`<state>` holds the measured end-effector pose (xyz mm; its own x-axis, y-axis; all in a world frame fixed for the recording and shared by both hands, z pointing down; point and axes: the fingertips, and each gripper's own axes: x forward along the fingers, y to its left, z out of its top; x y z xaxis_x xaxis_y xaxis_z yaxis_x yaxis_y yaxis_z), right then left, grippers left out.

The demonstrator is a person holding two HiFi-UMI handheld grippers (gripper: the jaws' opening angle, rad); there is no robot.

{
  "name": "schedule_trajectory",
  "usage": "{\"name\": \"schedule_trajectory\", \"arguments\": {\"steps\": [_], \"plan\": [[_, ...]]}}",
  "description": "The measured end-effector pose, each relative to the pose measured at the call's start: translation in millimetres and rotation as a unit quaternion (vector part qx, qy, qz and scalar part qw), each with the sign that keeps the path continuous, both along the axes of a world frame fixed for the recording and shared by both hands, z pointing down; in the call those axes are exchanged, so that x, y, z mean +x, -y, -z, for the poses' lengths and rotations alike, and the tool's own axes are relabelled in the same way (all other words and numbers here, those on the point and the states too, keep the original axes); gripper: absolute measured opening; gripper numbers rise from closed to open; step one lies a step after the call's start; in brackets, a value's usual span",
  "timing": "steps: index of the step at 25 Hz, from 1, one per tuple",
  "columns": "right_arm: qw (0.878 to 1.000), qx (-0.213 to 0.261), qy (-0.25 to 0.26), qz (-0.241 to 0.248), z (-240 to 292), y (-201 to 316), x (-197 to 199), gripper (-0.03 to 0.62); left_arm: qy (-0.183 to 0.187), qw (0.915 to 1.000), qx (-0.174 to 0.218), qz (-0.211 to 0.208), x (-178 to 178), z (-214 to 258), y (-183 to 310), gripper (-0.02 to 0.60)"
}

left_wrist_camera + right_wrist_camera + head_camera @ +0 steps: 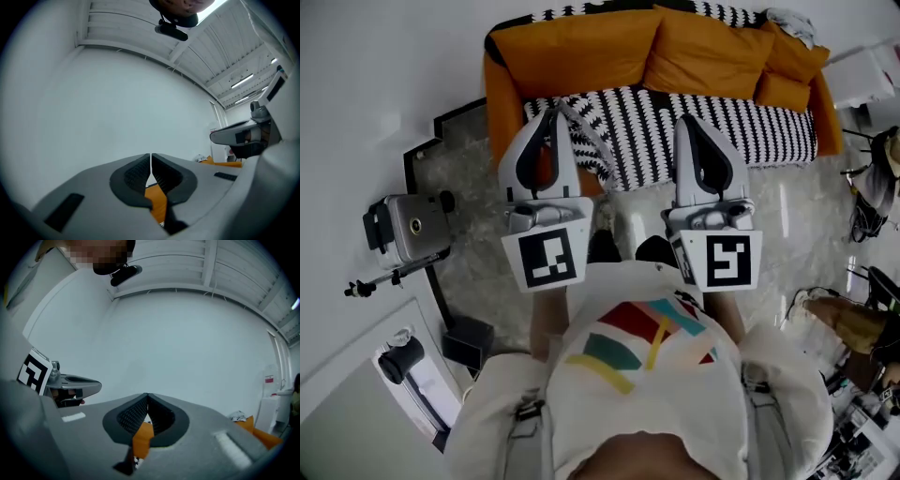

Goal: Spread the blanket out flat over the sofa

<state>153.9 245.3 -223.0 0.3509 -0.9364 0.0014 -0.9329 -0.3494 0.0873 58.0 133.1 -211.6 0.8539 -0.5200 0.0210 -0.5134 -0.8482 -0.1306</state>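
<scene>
The blanket (741, 127) is lying across the sofa (499, 103) seat, looking soft, light and floppy. The left gripper (553, 112) and the right gripper (690, 120) are hovering clenched and empty; its near hem is offering the easiest pinch.

Your head camera looks steeply down past your chest. It takes in the left gripper (553, 112) and the right gripper (692, 122) close by, with the orange fabric sofa (572, 52) farther off. Each gripper camera sits close behind its own jaws and tilts up at the plain white wall (117, 108) and the ribbed white ceiling (225, 42). All three views share a sliver of the sofa, and each gripper view catches the other gripper at its edge.
</scene>
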Motion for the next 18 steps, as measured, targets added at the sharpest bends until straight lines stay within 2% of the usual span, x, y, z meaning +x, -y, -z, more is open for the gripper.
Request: {"name": "schedule_trajectory", "arguments": {"steps": [4,7,14,18], "plan": [[1.0,-0.013,-0.003,0.0,-4,19,13,0.005,-0.005,0.9999,-0.013,0.008,10,-6,22,0.023],[1.0,-0.01,-0.002,0.011,-5,31,20,0.005,-0.001,0.9998,-0.008,0.019,15,-6,30,0.023],[0.997,0.025,0.001,0.075,4,63,37,0.005,0.007,0.9968,0.01,0.079,16,4,41,0.023],[0.992,0.045,0.01,0.115,9,73,52,0.005,-0.01,0.9931,-0.008,0.117,26,10,45,0.023]]}}
